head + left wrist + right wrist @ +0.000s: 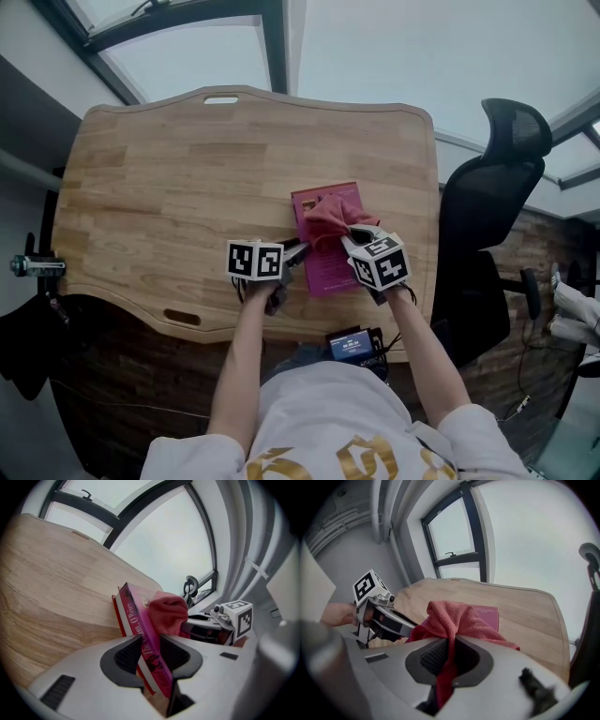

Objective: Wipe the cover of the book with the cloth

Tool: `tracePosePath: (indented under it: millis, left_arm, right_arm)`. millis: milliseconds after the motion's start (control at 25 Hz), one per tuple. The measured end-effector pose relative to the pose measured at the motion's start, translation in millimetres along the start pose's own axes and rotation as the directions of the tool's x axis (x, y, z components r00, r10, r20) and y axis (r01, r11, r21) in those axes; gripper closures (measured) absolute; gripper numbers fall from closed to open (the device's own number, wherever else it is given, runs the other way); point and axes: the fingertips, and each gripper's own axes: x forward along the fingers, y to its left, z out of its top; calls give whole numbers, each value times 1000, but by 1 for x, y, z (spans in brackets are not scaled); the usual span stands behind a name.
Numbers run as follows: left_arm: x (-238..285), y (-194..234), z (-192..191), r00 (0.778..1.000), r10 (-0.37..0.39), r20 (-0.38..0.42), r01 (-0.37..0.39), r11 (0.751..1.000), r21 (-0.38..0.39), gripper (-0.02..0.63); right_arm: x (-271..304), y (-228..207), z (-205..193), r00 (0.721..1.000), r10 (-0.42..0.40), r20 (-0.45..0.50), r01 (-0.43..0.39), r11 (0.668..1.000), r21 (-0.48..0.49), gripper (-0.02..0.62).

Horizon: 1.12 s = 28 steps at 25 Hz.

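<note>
From the head view, a light brown wooden counter point(169, 187) fills the upper part of the frame. A thin pink book point(330, 269) lies flat on it, a little right of the middle. A soft red cloth point(333, 218) sits bunched up on the top half of the book. The left claw point(298, 251) is at the book's left edge. The right claw point(352, 234) comes in from the lower right and touches the cloth. A black office chair point(497, 187) stands at the right side of the frame. A small black box with a blue screen point(353, 344) is at the bottom, by the person's white shirt point(328, 422).

In the left gripper view, the left claw point(151, 656) is closed on the edge of the book point(133, 616), low in the middle. The book's side with letters on it runs up between the two jaws. The cloth point(168, 613) is just behind it.

In the right gripper view, the right claw point(449, 656) pinches the cloth point(450, 616), and a red fold hangs down between the jaws. The book point(488, 616) peeks out past the cloth. The left claw point(379, 620) is at the left of the frame.
</note>
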Motion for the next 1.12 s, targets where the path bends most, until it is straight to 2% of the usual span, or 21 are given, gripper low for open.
tracePosePath:
  millis: [1120]
  left_arm:
    - [-1,-1,2,999,24,32,-25,999,27,473]
  right_arm:
    - [-16,27,-28,999,35,-13,-35,999,16,554]
